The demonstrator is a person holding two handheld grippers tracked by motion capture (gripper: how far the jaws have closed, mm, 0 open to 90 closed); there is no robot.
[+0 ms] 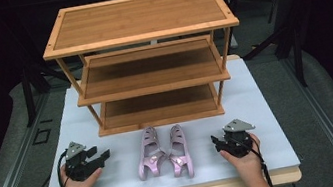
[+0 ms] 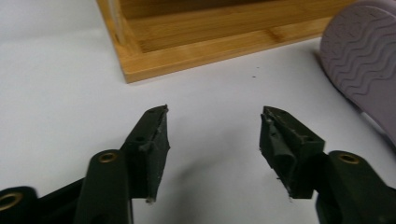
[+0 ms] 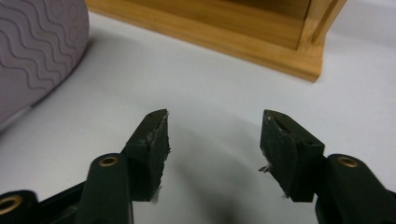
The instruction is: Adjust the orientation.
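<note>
Left gripper (image 1: pixel 99 157): jaws spread, nothing between them, resting low over the white table top (image 1: pixel 268 108) at the person's left. In the left gripper view (image 2: pixel 214 133) bare white surface lies between the pads, with a ribbed lilac sole at the right edge. Right gripper (image 1: pixel 216 141): likewise released and empty, at the person's right; the right gripper view (image 3: pixel 214 133) shows the same bare gap, with a wavy-treaded sole at the left edge.

Items of work: a pair of pink sandals, left sandal (image 1: pixel 149 153) and right sandal (image 1: pixel 180 151), lying side by side between the two grippers, toes toward the rack, heels nearly touching. Each stands apart from its nearer gripper.

Beyond them: a three-tier bamboo shoe rack (image 1: pixel 149 58), all shelves empty, its lowest shelf (image 1: pixel 159 109) just beyond the sandal toes.

Assessed risks:
- The straps are thin and open; a bite on one strap alone would likely let the sandal swing or slip free.
- The heels sit close together; closing on one sandal from the inner side may drag or knock its neighbour.
- Clearance under the middle shelf looks low; a sandal carried high could strike the shelf edge and drop.
- The rack appears light; a push against its front rail could slide it backward.
</note>
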